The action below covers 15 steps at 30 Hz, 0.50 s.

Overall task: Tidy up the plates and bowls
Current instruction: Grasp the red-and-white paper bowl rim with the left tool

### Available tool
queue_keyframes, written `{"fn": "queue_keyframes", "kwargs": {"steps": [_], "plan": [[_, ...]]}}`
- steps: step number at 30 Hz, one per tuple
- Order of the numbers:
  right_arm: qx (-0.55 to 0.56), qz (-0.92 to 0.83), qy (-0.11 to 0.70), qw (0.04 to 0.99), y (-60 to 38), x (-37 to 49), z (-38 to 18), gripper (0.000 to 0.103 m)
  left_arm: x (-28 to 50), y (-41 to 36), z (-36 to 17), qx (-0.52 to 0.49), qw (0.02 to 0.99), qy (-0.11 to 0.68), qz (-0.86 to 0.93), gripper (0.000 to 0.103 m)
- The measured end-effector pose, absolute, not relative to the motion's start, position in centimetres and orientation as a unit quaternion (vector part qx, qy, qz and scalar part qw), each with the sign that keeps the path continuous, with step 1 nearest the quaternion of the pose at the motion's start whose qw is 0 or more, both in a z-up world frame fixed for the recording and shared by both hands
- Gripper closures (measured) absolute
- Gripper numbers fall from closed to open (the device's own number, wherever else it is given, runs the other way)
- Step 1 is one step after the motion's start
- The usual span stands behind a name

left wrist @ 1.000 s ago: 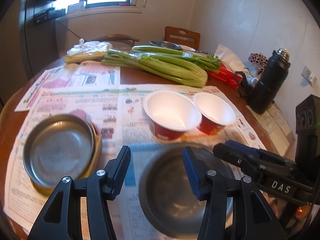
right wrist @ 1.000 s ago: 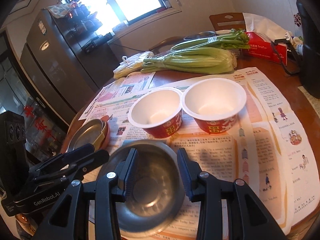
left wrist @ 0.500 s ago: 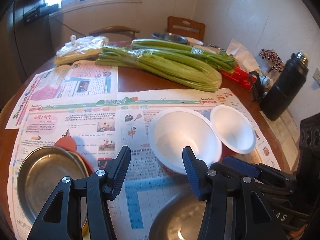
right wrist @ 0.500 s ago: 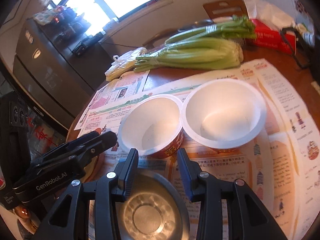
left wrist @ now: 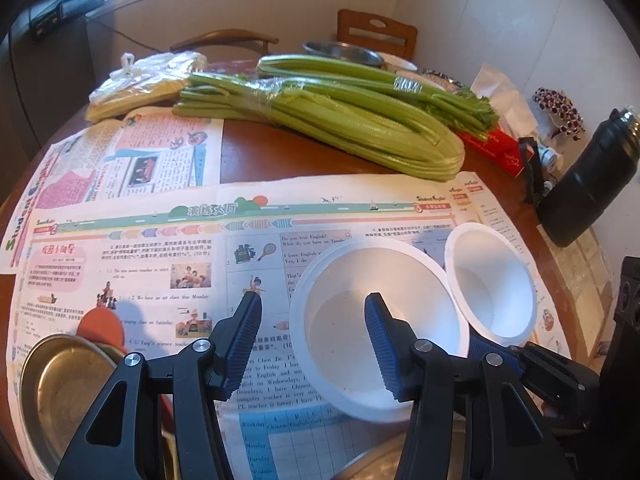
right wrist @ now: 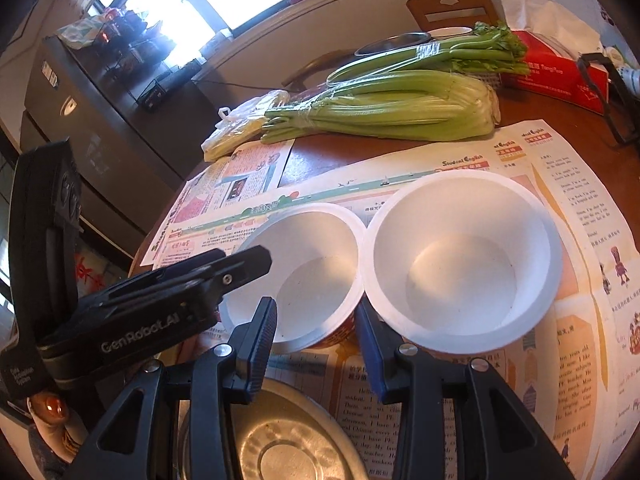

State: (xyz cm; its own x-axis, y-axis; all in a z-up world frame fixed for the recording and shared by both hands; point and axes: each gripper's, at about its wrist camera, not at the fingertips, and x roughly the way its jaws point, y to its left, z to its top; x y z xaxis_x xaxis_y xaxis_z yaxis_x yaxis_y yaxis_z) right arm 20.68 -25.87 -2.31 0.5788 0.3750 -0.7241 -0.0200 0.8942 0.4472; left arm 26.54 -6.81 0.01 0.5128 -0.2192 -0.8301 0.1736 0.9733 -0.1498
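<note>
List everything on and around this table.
paper bowls: two, white with red outsides, side by side on newspaper
steel dishes: three, silver; near edge, left on an orange plate, behind celery
celery: two bundles, green, far side
newspaper: sheets, colourful, covering table
plastic bag: one, clear, left of celery
tissue box: one, red, right of celery
flask: one, black, right edge
chairs: two, wooden, behind table
left gripper: black and blue, open, one finger over a bowl
right gripper: black and blue, open, before the bowls

Celery (left wrist: 340, 128) (two bundles) lies beyond the newspaper (left wrist: 160, 240).
</note>
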Motion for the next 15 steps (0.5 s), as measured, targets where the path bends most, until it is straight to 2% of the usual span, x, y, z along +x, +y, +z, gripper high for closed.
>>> {"fn": "queue_keyframes", "kwargs": {"steps": [5,7,8,15], "plan": [[0.188,0.113,0.444,0.869,-25.9,21.2,-2.4,0.063,27.3,-7.2,-0.7,-0.024,0.864,0.489,-0.116,0.051],[0.184,0.112,0.441,0.872,-25.8,21.3,-2.4,0.063,27.5,-7.3,-1.0,-0.029,0.862,0.491,-0.122,0.063],[0.181,0.111,0.440,0.873,-25.7,21.3,-2.4,0.063,27.6,-7.3,-1.1,-0.031,0.860,0.493,-0.124,0.073],[0.161,0.105,0.433,0.881,-25.2,21.2,-2.5,0.063,27.6,-7.2,-1.8,-0.032,0.858,0.497,-0.125,0.076]]}}
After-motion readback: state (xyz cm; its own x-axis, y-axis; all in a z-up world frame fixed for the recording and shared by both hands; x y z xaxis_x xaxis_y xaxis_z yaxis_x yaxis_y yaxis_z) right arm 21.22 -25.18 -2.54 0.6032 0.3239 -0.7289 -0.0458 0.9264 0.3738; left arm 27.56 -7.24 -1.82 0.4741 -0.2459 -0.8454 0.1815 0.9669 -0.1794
